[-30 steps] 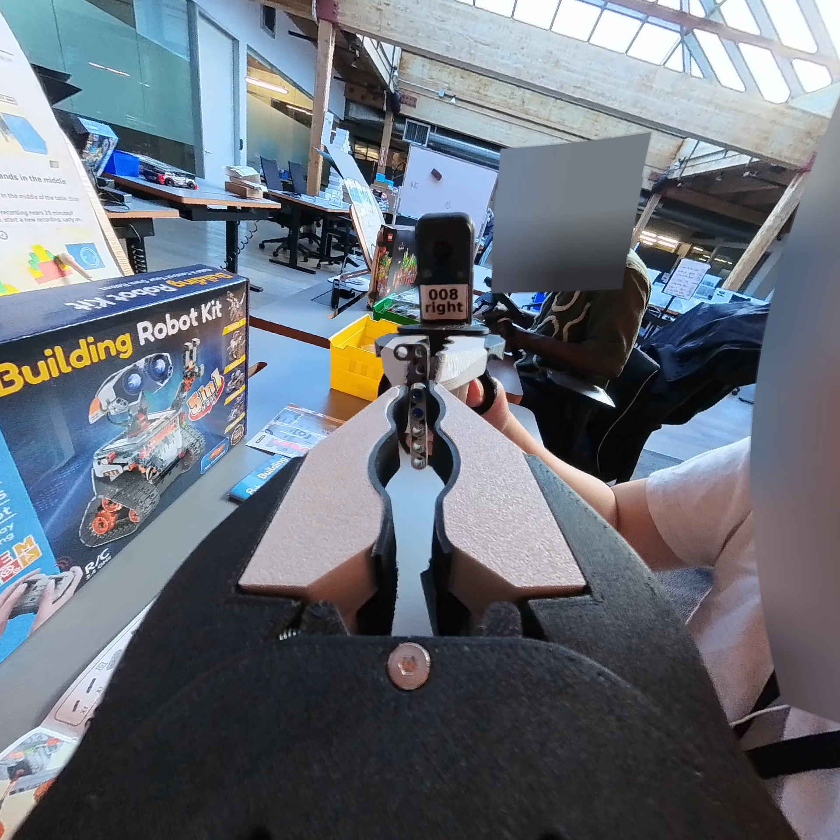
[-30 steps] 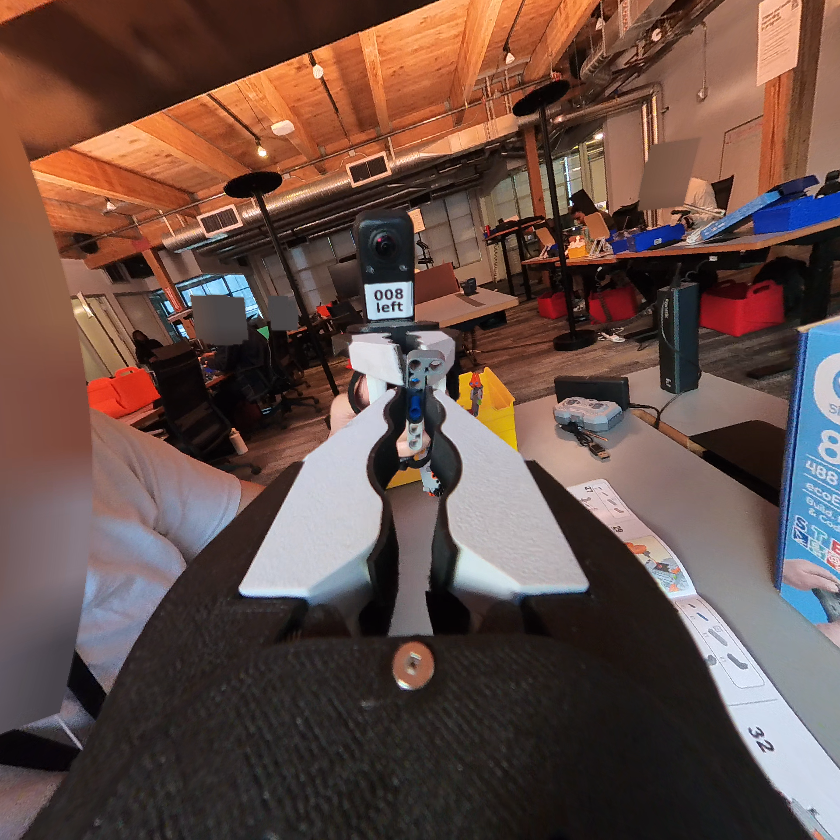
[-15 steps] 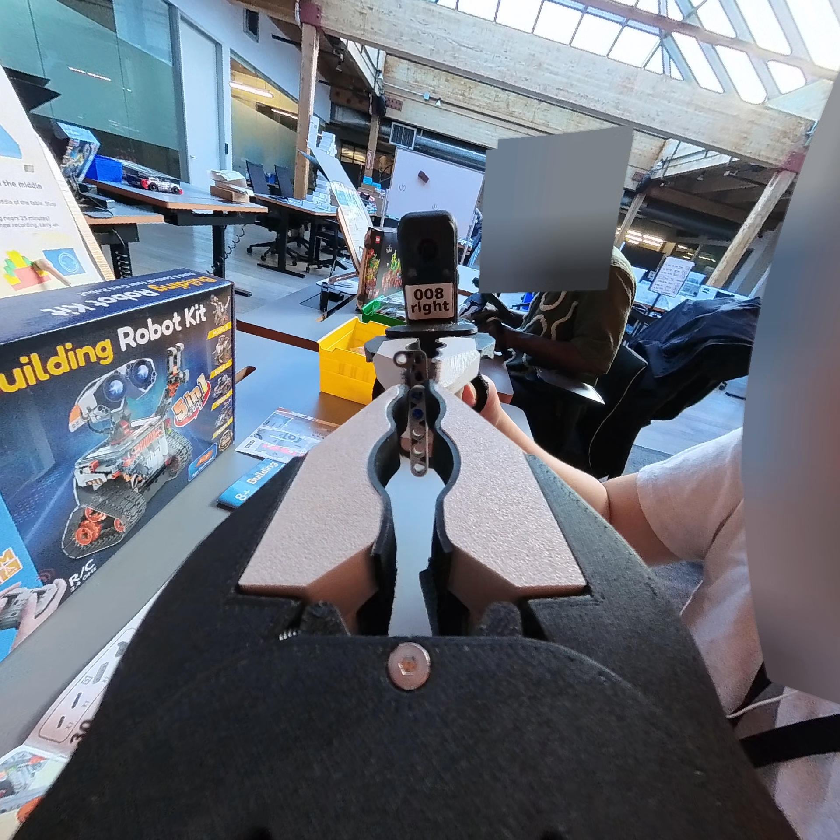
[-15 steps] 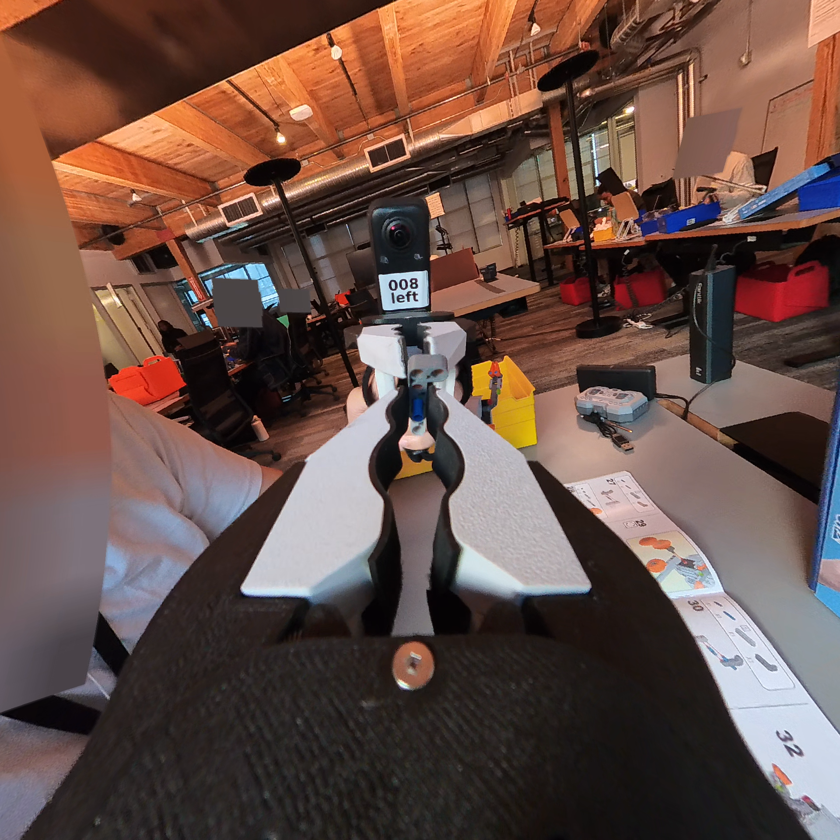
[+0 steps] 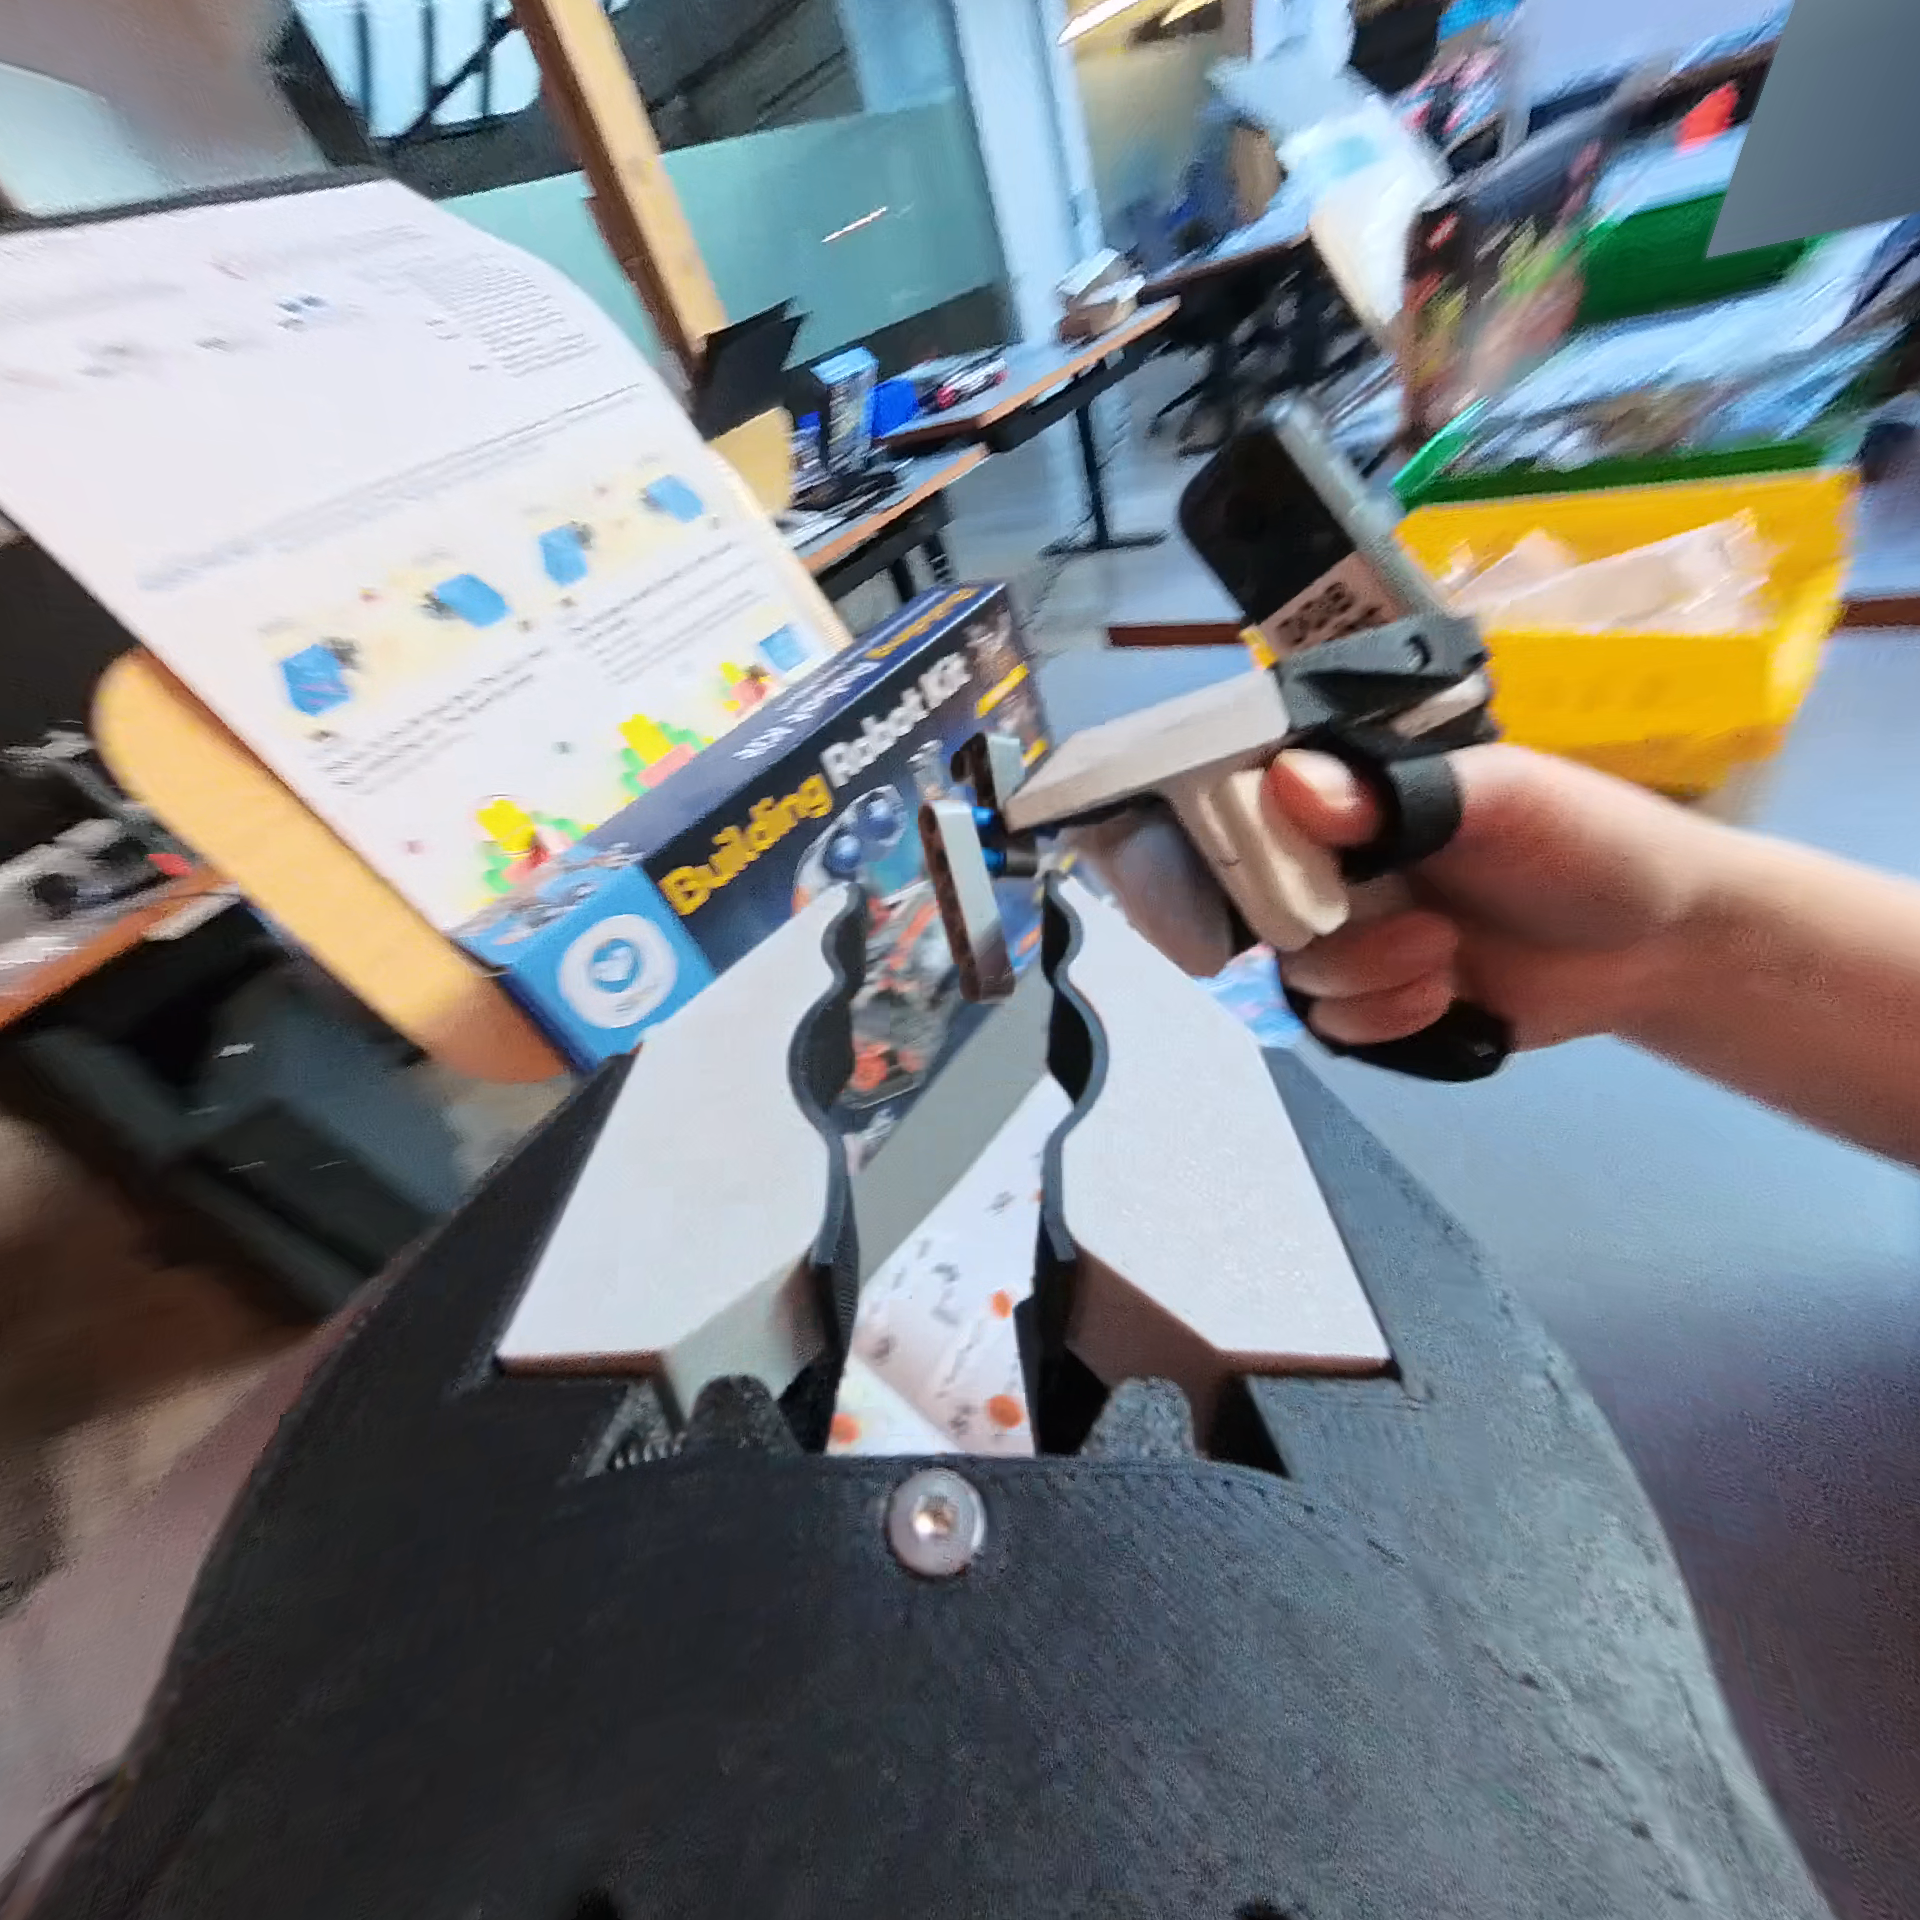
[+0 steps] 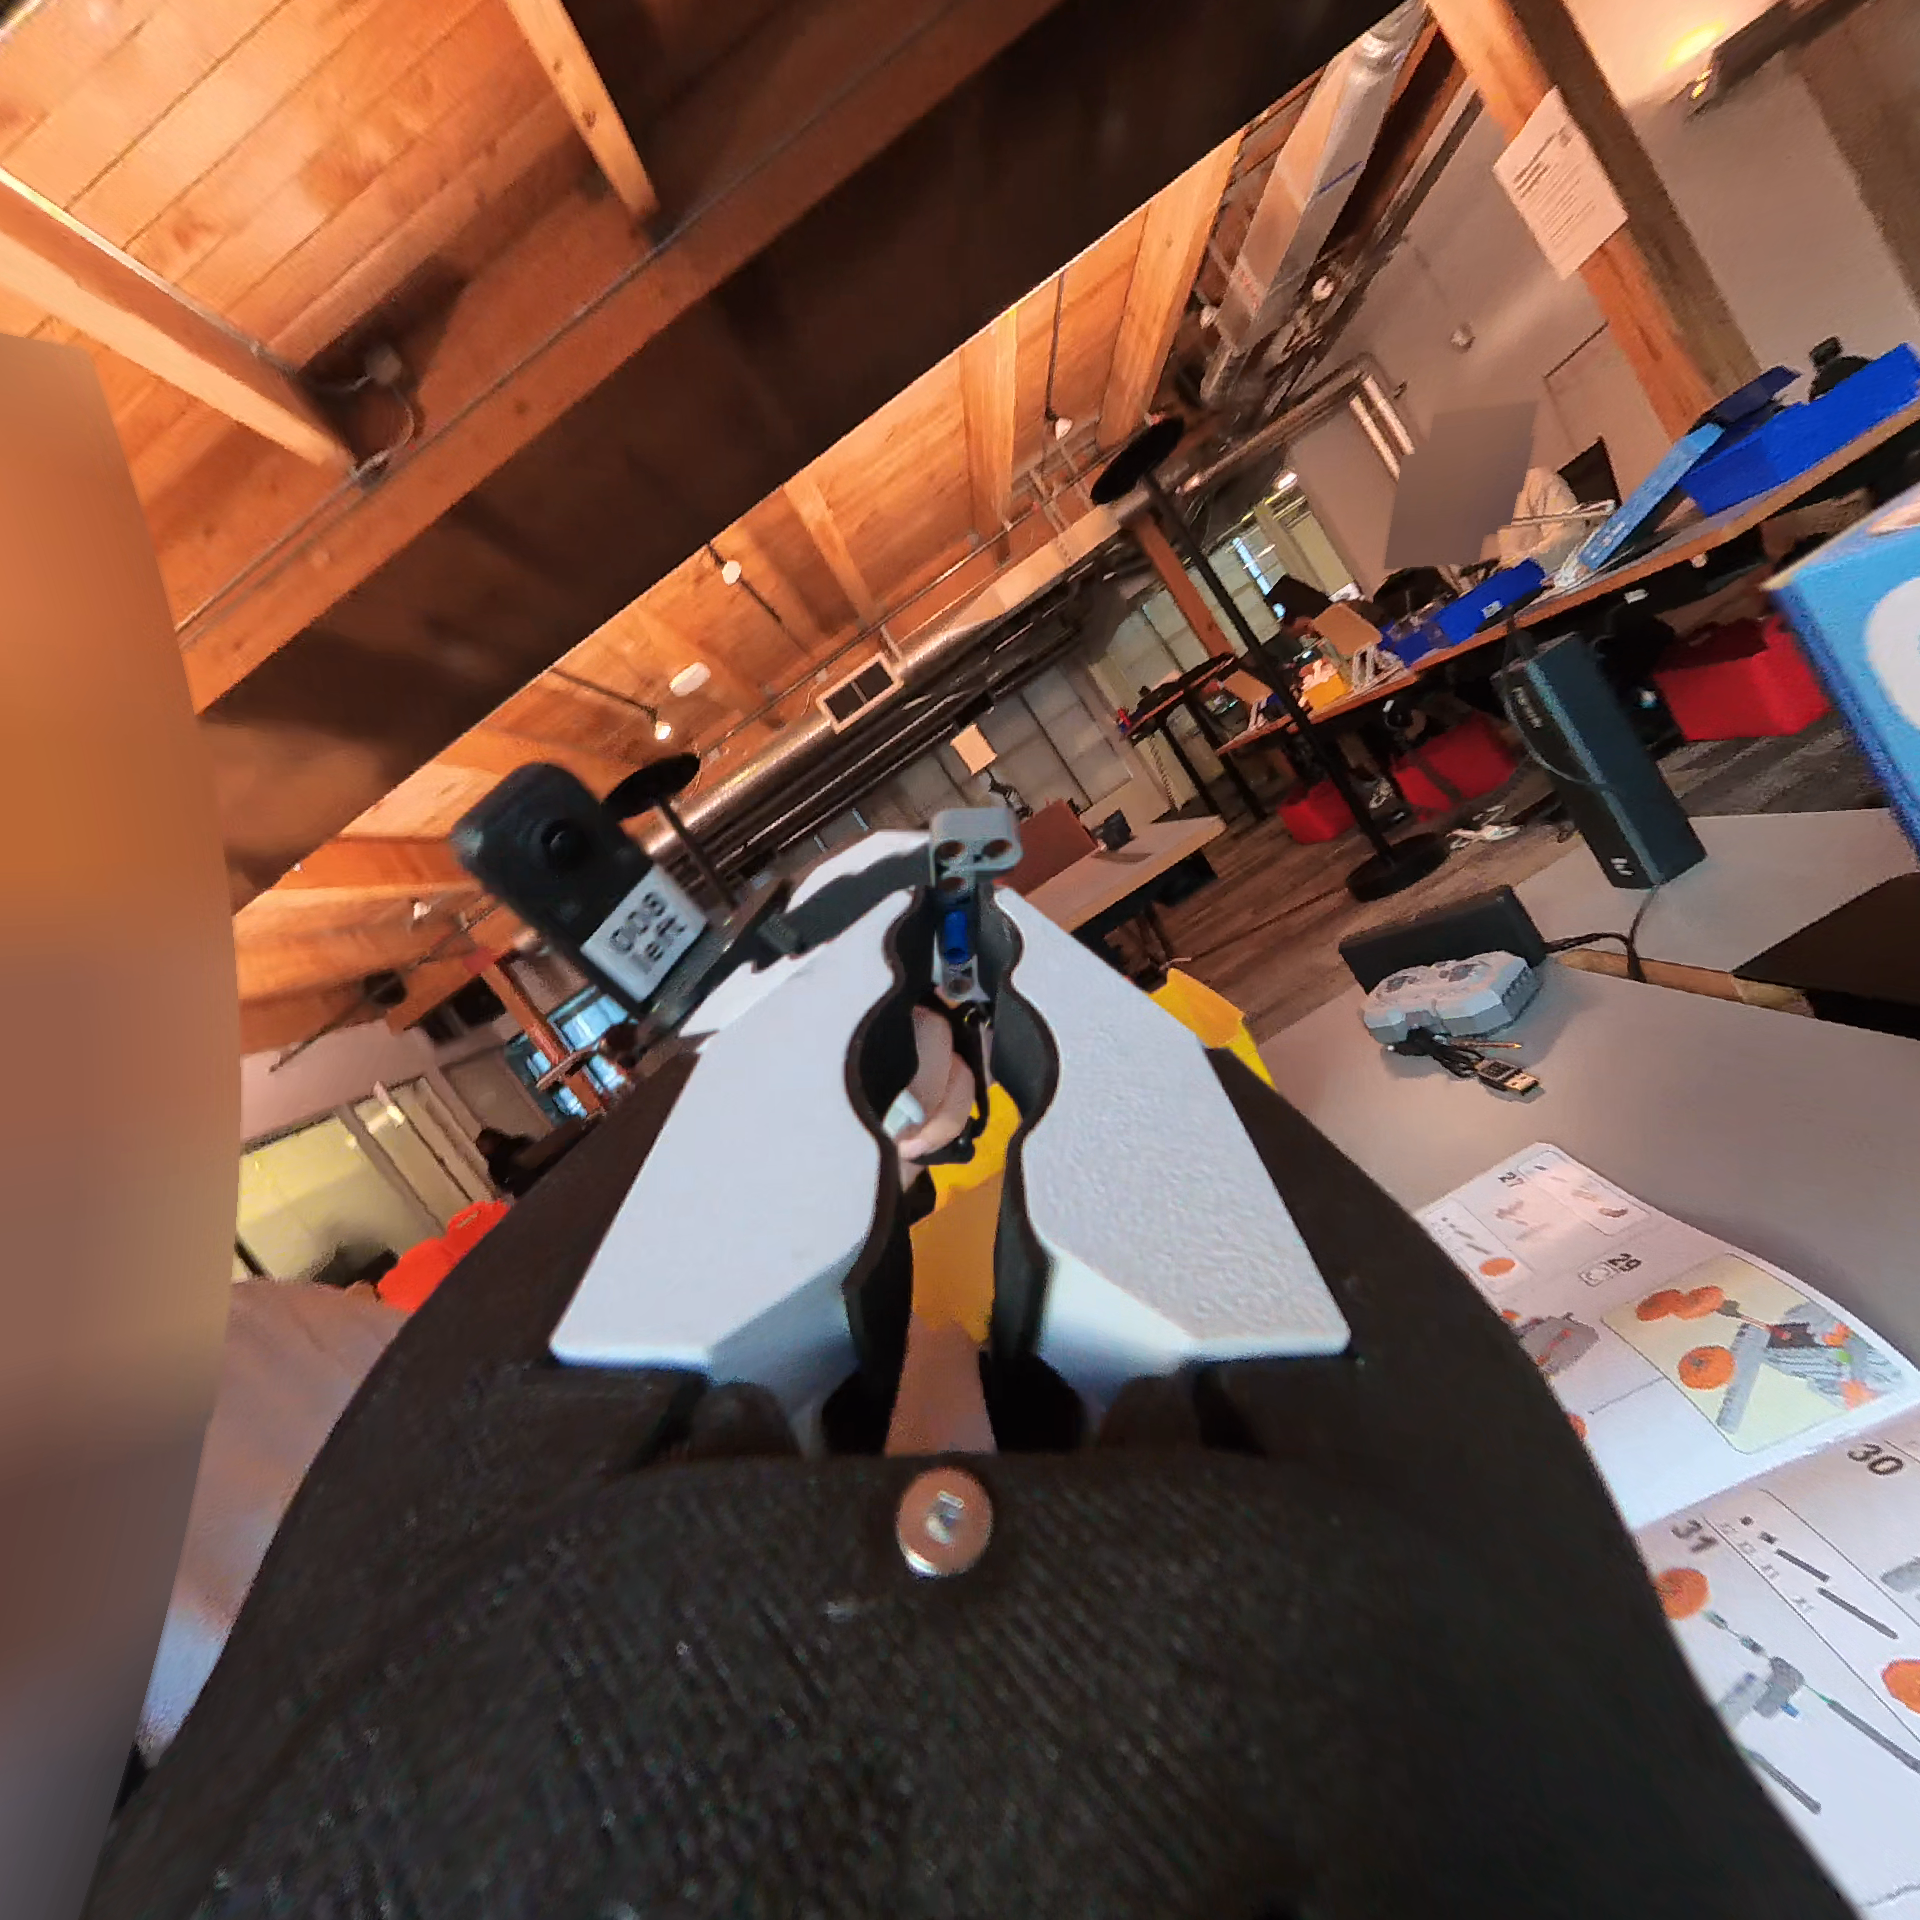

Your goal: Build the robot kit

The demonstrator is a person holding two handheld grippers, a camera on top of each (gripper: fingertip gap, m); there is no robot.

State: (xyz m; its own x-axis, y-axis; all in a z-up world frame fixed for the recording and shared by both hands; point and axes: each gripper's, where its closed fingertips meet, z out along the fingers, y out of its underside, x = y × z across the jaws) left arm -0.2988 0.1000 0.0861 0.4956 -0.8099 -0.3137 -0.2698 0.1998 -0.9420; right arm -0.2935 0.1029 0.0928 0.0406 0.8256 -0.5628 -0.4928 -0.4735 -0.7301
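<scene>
A small grey beam assembly with blue pins [image 5: 961, 894] hangs in the air. In the left wrist view it sits between my left gripper's fingertips. My left gripper [image 5: 945, 914] is open, its jaws standing apart on either side of the assembly without pinching it. My right gripper [image 5: 1013, 821] comes in from the right, held by a hand [image 5: 1455, 914], and is shut on the blue pin end. In the right wrist view my right gripper [image 6: 958, 914] is shut on the assembly [image 6: 966, 862]. The left gripper's camera [image 6: 561, 862] shows just behind it, to the left.
A blue robot kit box [image 5: 790, 790] and a printed sheet on a board [image 5: 343, 468] stand to the left. A yellow bin [image 5: 1642, 665] is at the far right. An open instruction booklet [image 6: 1662, 1351] and a grey controller [image 6: 1455, 997] lie on the grey table [image 6: 1714, 1091]. My two grippers' fingertips are within a few centimetres of each other.
My left gripper has opened and let go of the assembly. Both grippers have swung and tilted, so the right gripper now comes in from the side instead of head-on.
</scene>
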